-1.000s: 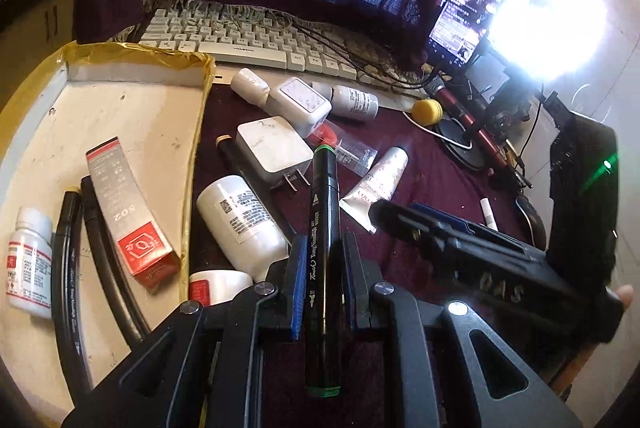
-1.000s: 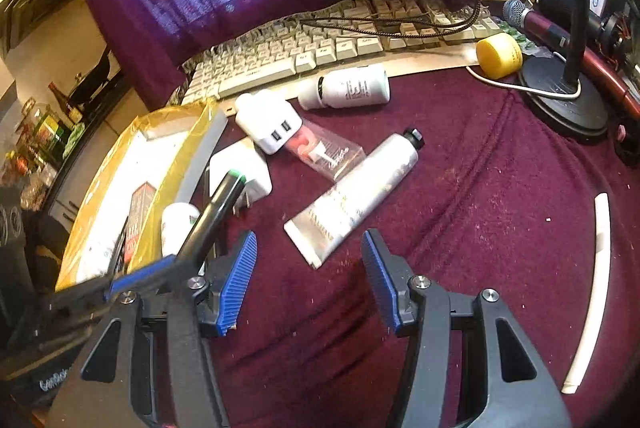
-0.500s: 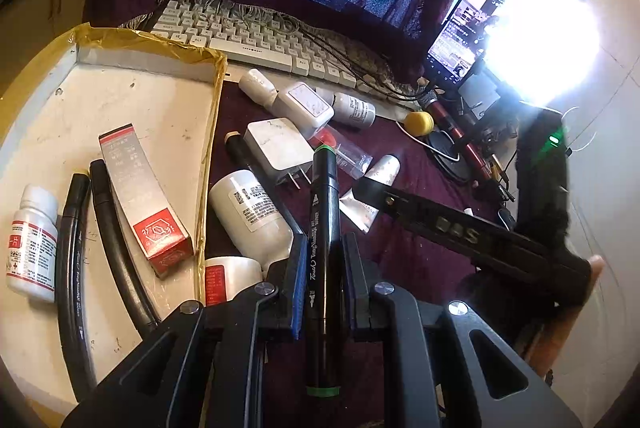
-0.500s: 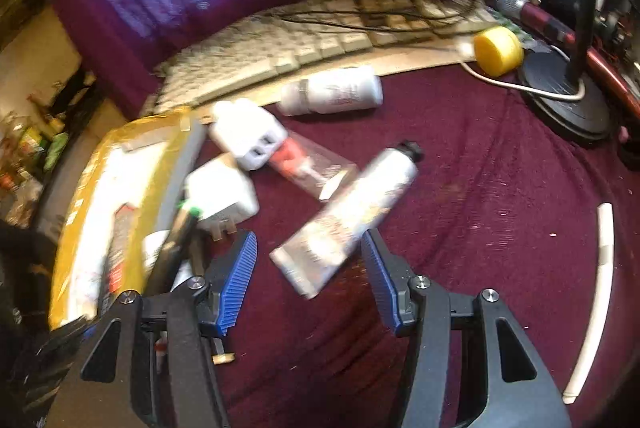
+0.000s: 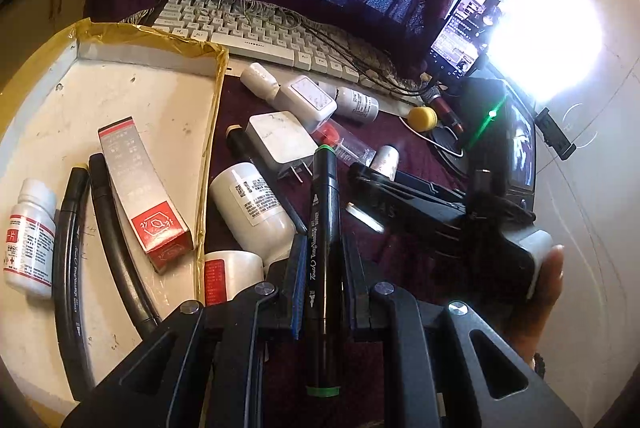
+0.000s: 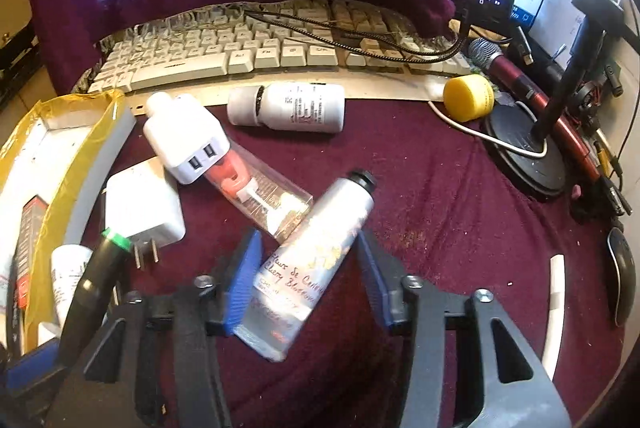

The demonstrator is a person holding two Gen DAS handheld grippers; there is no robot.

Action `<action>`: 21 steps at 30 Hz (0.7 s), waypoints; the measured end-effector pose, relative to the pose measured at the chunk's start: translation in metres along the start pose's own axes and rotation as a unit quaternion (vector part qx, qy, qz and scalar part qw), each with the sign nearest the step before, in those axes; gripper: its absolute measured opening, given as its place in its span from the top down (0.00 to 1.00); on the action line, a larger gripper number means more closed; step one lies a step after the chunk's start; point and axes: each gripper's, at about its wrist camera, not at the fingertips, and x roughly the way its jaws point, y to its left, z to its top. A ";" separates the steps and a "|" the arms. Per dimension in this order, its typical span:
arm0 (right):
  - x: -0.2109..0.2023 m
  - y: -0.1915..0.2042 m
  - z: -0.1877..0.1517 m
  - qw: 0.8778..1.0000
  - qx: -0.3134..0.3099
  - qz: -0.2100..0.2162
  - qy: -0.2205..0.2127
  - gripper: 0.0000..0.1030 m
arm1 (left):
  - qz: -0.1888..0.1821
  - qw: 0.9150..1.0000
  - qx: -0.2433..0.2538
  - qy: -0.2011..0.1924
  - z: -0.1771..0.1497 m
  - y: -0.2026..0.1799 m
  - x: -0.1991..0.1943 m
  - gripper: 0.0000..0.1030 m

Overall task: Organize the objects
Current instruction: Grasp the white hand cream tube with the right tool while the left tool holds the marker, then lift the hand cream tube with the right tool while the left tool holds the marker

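On the left, a tape-edged tray [image 5: 132, 84] holds a red box [image 5: 140, 196] and a small bottle [image 5: 28, 232]. The left gripper [image 5: 322, 268] pinches a black marker [image 5: 324, 228] beside it. Rightward, the right gripper [image 6: 308, 268] has jaws closing around a silver tube [image 6: 320, 252] lying on the maroon tabletop [image 6: 440, 208].

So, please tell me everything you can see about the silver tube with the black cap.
The silver tube looks like soft metallic plastic, with a small black screw cap and cursive lettering on its body. It lies diagonally on the maroon cloth, cap pointing away, flat crimped end nearest. The right gripper is closing around it. A clear package lies against its upper side.
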 end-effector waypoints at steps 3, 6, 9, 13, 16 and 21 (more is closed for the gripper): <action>-0.002 -0.007 -0.003 1.000 -0.008 0.008 0.002 0.66 | 0.001 1.000 0.000 0.000 0.000 -0.001 0.000 0.87; -0.008 -0.012 -0.012 1.000 -0.016 0.018 0.002 0.67 | 0.001 1.000 0.001 0.000 0.000 0.000 0.000 0.87; -0.013 -0.015 -0.020 0.999 -0.027 0.025 0.001 0.68 | 0.002 1.000 0.002 0.000 -0.001 -0.002 0.000 0.87; -0.020 -0.003 -0.032 0.997 -0.068 0.024 -0.017 0.69 | 0.000 1.000 -0.001 0.000 -0.002 -0.001 0.000 0.87; -0.017 0.004 -0.030 0.997 -0.069 0.014 -0.023 0.69 | 0.001 1.000 -0.002 -0.001 -0.002 -0.002 -0.001 0.87; -0.016 0.005 -0.029 0.997 -0.067 0.010 -0.025 0.69 | 0.002 1.000 -0.002 -0.001 -0.002 -0.003 0.000 0.87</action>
